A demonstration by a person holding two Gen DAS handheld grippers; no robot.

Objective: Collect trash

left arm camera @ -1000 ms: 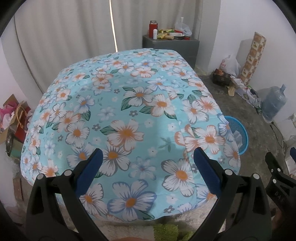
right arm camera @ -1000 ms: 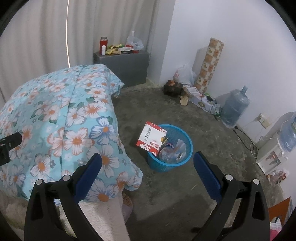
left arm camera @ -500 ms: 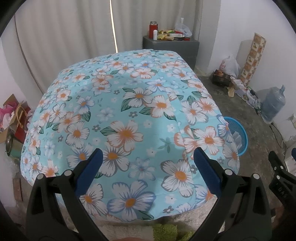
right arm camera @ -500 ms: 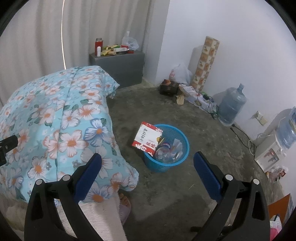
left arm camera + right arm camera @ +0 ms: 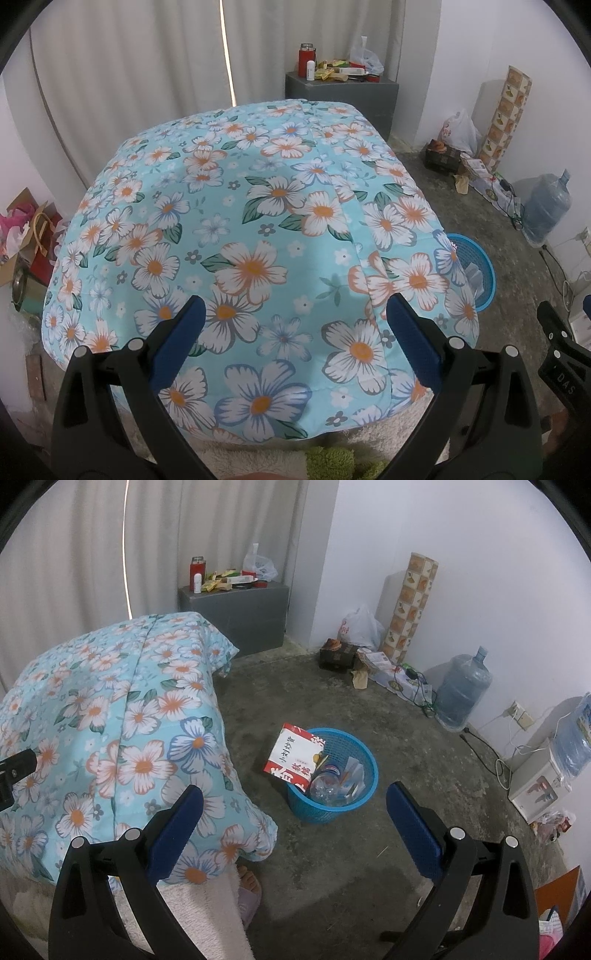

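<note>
1. The left gripper (image 5: 293, 339) hangs above a surface draped in a floral cloth (image 5: 251, 229); its blue-padded fingers (image 5: 177, 341) are spread wide with nothing between them.
2. The right gripper (image 5: 295, 821) points down toward the concrete floor (image 5: 424, 775), its fingers (image 5: 413, 825) likewise spread wide and holding nothing.
3. The blue basket (image 5: 334, 775) stands on the floor just beside the hanging edge of the floral cloth. Only the right wrist view looks into it: a red-and-white carton (image 5: 295, 755) leans out over the rim on the cloth side, with clear plastic trash (image 5: 332, 784) and wrappers inside.
4. The left wrist view shows only a sliver of the same basket (image 5: 476, 266), most of it hidden behind the cloth's right edge, and its contents cannot be made out.
5. The left wrist view alone shows cardboard, a red bag and pink paper (image 5: 26, 236) piled on the floor at the cloth's left side.
6. The right wrist view alone shows a water dispenser (image 5: 543, 782) against the wall and a foot in a pink slipper (image 5: 249, 890) below the cloth's corner.
7. Both views show a grey cabinet (image 5: 240, 616) by the curtain with a red canister and packets on top, a patterned roll (image 5: 412, 605) leaning on the wall, and a large water bottle (image 5: 461, 690) on the floor.
</note>
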